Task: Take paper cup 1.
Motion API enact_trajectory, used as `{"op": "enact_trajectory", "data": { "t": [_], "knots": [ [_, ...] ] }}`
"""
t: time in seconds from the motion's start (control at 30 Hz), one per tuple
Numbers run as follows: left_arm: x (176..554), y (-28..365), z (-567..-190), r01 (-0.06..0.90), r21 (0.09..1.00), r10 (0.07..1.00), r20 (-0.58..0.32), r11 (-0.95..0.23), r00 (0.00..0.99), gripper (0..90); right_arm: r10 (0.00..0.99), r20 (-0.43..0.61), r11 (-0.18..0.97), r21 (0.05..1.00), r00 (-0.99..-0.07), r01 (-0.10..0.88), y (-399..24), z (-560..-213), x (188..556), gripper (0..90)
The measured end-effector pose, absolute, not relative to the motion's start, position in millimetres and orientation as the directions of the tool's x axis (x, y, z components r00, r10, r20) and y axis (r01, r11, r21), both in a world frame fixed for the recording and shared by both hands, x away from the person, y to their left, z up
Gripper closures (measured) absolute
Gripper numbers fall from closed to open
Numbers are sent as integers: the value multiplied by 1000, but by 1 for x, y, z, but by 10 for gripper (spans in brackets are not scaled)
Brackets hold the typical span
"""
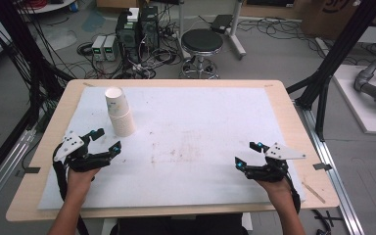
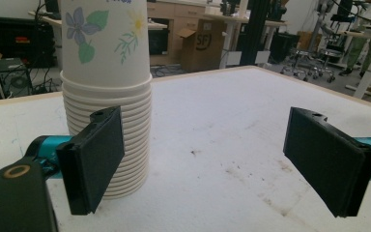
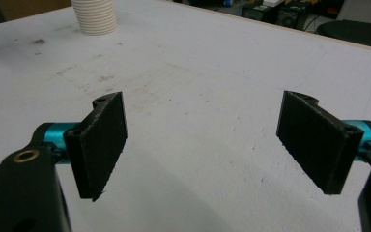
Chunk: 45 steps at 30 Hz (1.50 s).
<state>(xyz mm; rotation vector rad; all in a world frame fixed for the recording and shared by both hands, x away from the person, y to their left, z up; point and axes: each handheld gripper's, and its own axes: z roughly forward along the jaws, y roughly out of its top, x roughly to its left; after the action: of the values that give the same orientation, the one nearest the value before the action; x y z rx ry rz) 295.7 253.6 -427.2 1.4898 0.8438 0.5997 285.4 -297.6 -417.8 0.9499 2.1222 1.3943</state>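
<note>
The stack of paper cups [image 1: 119, 113] stands upright on the white mat [image 1: 191, 147], just ahead of my left gripper [image 1: 105, 140], beyond the tip of its outer finger [image 2: 94, 157] and not between the two. The cups are ribbed white paper, nested rim over rim; the top one carries a printed blue flower and green leaves. My left hand [image 1: 81, 176] lies low and level, fingers spread wide with nothing between them. My right gripper [image 1: 247, 154] sits well apart from the stack, also level, its flat black pads [image 3: 101, 140] spread over bare, faintly stained mat. The mat lies on a pale wooden table [image 1: 293, 127]
</note>
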Motion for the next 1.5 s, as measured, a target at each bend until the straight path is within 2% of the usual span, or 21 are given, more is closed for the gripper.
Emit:
{"op": "enact_trajectory", "data": {
  "t": [1.07,1.3,1.5],
  "knots": [
    [290,251,-424,169,986,811,-106,10,575,146,735,28,268,905,-677,329,-298,-418,289,187],
    [293,253,-408,134,991,818,-93,19,568,146,726,30,274,904,-687,329,-296,-419,290,187],
    [302,257,-390,141,990,817,-77,-5,571,146,723,41,270,902,-689,338,-293,-418,290,187]
  ]
}}
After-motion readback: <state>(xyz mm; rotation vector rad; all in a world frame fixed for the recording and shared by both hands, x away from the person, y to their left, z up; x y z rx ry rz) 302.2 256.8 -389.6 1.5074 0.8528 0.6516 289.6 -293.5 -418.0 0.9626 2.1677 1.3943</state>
